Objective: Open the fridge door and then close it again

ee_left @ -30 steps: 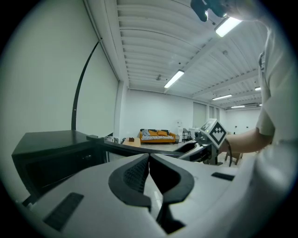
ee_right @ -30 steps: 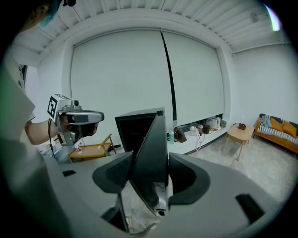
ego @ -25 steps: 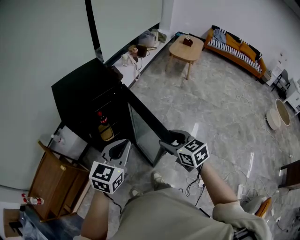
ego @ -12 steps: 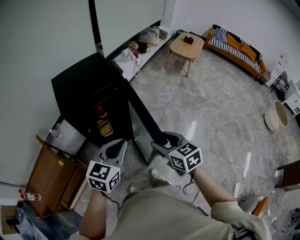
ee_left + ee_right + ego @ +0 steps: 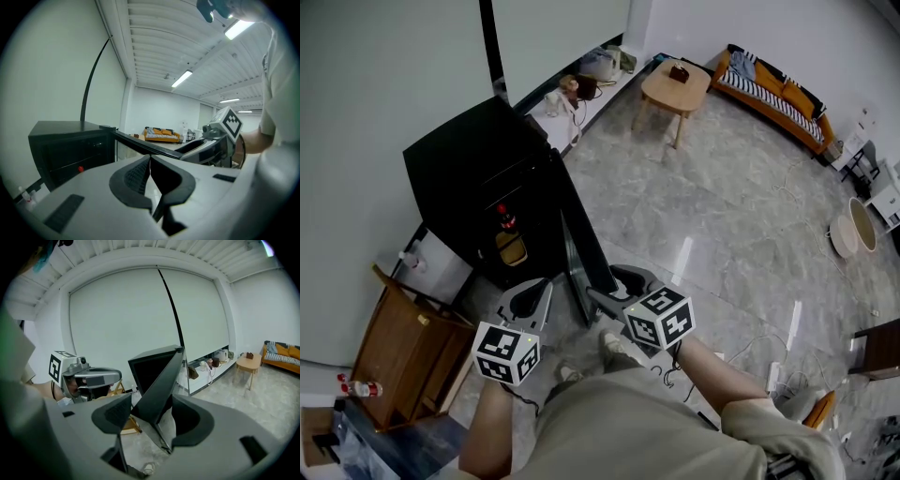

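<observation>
Grip first: your right tool (image 5: 150, 414) straddles the free edge of the fridge door (image 5: 161, 380), with a pad on either face. Its jaws have just been opening a little. As far as the right gripper view shows, the pads press on the door, so I read this as a light clamp rather than a hard one. Holding at that edge makes sense, since it lies farthest from the hinge and gives you the most leverage. The door crosses the jaws at a slant, probably because it turns about its hinge while your wrist keeps its own line. That slant may also be what is wedging the jaws wider.

Just left of that tool, your left tool (image 5: 150, 161) is clenched on nothing and takes no part in the pull. It sits low, on the inner side of the door.

Ahead of both tools stands the black fridge (image 5: 478, 187). Its front is uncovered and a red-topped bottle (image 5: 504, 223) shows on a shelf. The door hangs well away from the opening, so the opening half looks done and the closing half remains. Closing will sweep the door toward your left tool, so draw that one back. A wooden cabinet (image 5: 408, 361) stands beyond it to the left, clear of the swing.
</observation>
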A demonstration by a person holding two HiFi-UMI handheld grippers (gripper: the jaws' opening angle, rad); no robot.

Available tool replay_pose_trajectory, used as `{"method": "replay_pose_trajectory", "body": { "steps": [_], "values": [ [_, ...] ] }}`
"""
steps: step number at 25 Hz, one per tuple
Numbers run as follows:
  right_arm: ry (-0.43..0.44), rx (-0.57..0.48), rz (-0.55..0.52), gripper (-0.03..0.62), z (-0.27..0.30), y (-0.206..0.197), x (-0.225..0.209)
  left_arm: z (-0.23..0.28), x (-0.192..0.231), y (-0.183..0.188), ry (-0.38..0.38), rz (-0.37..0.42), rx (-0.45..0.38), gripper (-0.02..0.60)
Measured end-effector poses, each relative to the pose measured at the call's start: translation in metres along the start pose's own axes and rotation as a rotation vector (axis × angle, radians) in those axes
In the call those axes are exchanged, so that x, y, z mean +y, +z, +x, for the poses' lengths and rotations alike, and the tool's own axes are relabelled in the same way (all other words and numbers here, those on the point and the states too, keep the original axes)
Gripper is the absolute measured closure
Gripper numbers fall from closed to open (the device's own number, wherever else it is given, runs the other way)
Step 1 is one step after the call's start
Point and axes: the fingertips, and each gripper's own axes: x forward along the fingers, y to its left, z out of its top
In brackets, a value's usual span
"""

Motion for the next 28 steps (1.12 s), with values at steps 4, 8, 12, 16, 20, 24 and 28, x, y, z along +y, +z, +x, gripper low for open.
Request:
{"method": "replay_pose_trajectory", "body": {
  "steps": [4,8,12,16,20,24,28],
  "values": [
    [0.034,-0.021,-0.018,0.349,0.004,0.004,0.017,-0.008,0.004,-0.006,0.012,-0.008,0.006,0.574],
    [0.059,-0.038,-0.073,0.348,0.014,0.008,0.034,-0.018,0.012,-0.012,0.028,-0.018,0.009,0.575],
    [0.072,-0.054,-0.181,0.347,0.023,0.014,0.05,-0.027,0.019,-0.014,0.045,-0.025,0.008,0.574],
    [0.096,-0.064,-0.229,0.344,0.032,0.017,0.063,-0.035,0.026,-0.019,0.062,-0.033,0.009,0.575],
    [0.095,-0.051,-0.322,0.332,0.042,0.02,0.072,-0.043,0.036,-0.024,0.084,-0.044,0.011,0.574],
    [0.115,-0.066,-0.41,0.326,0.054,0.03,0.085,-0.052,0.046,-0.028,0.111,-0.057,0.012,0.574],
    [0.144,-0.071,-0.415,0.326,0.065,0.033,0.094,-0.061,0.056,-0.034,0.135,-0.069,0.015,0.574]
  ]
}}
